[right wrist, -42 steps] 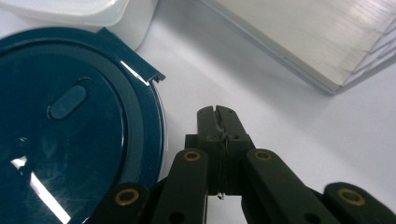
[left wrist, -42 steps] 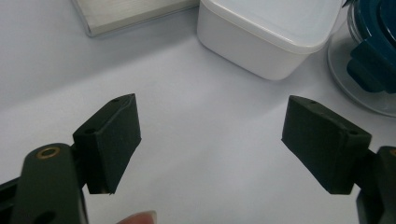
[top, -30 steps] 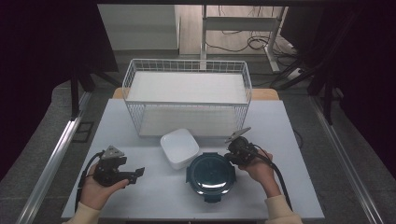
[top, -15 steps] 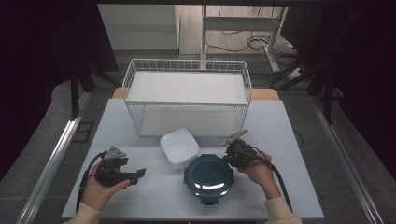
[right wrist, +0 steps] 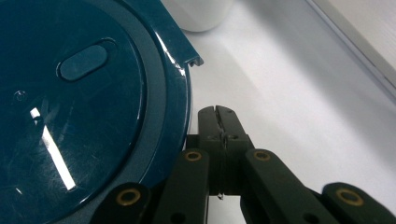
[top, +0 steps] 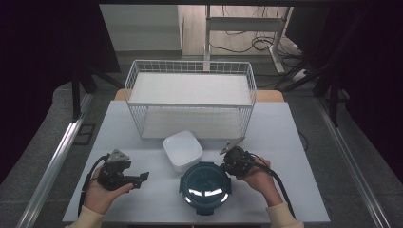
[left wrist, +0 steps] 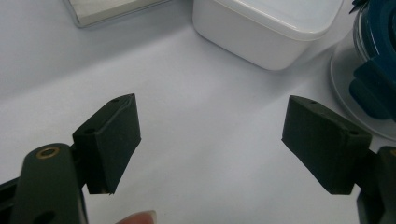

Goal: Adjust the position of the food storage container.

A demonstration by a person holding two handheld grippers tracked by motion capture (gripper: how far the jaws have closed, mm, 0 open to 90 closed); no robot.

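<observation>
Two claws low over a white worktop (top: pixel 294 142), beside a round blue lid.

Left claw (left wrist: pixel 210 140) spread wide over bare surface; right claw (right wrist: pixel 218 122) pressed shut, empty, touching the blue lid (right wrist: pixel 79 107) at its rim; white square container (top: pixel 183 149) just behind, before the wire basket (top: pixel 190 102).

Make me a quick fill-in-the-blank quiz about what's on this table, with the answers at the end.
1. The left claw is ____, with nothing between its jaws.
2. The right claw is ____, beside the round container's blue lid.
3. The square white container sits in front of the wire ____.
4. The round lid's colour is dark ____.

Answers: open; shut; basket; blue
</observation>
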